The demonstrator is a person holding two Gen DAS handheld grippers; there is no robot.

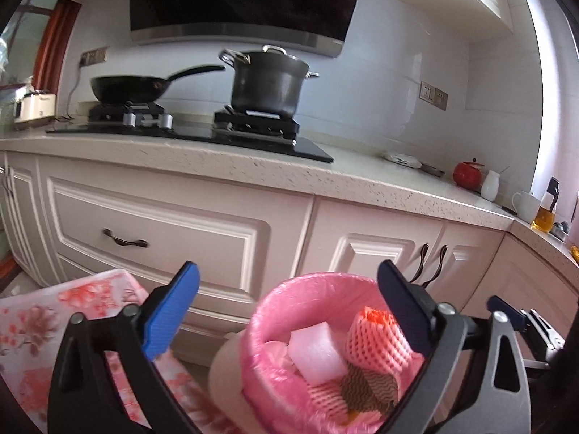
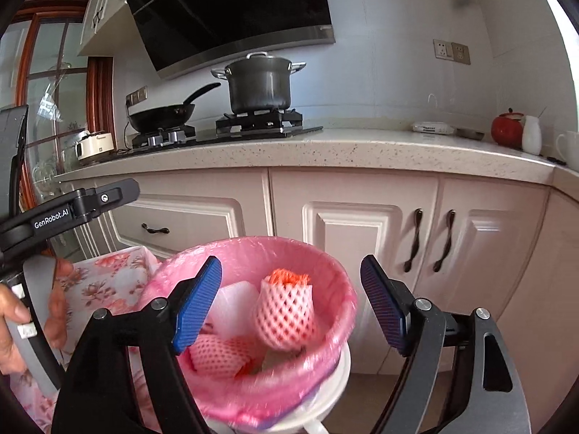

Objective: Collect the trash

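Observation:
A white trash bin with a pink liner (image 1: 267, 311) (image 2: 325, 264) stands on the floor in front of the kitchen cabinets. Inside lie a pink foam fruit net with an orange top (image 1: 380, 343) (image 2: 286, 307), a white foam block (image 1: 316, 350) (image 2: 235, 303), another pink net (image 2: 217, 356) and a brown patterned scrap (image 1: 369, 387). My left gripper (image 1: 289, 311) is open and empty above the bin. My right gripper (image 2: 293, 307) is open and empty, its fingers on either side of the bin's mouth. The right gripper's body shows at the left wrist view's right edge (image 1: 514, 318).
A table with a floral cloth (image 1: 36, 325) (image 2: 108, 282) stands left of the bin. Behind are cabinets (image 2: 354, 238) and a countertop (image 1: 253, 166) with a stove, a wok (image 1: 126, 86), a pot (image 1: 267, 83), a red jar (image 2: 506, 128) and cups.

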